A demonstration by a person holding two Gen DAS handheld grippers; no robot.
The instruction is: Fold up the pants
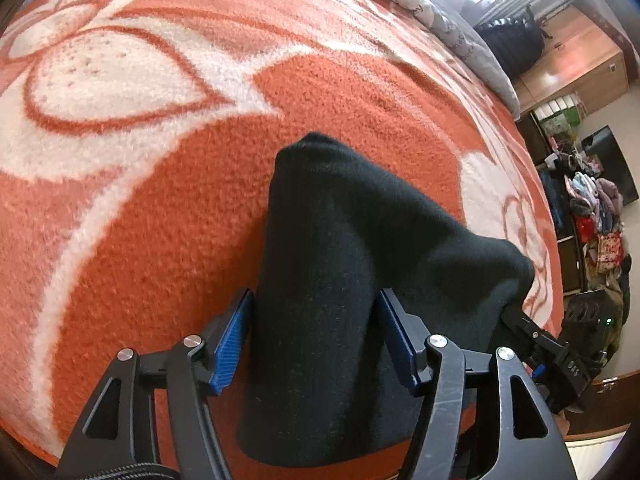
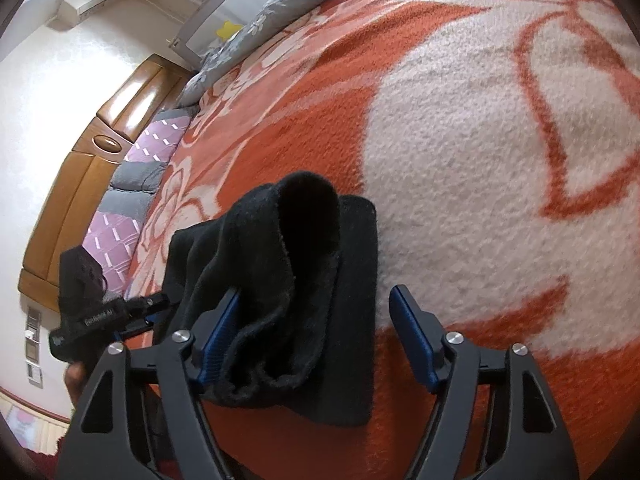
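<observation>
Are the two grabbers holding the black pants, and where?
The black pants lie between the left gripper's fingers and the right gripper's; whether either actually pinches them cannot be told.

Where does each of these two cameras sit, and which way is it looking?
Left wrist view: sits on the left tongs, looking down along their blue fingers at the black pants on the orange and white blanket; the right tongs show at the right edge.
Right wrist view: sits on the right tongs, looking down at the pants and blanket; the left tongs and part of a hand show at the left.
Shared: the pants, the blanket, and each other's tongs.
</observation>
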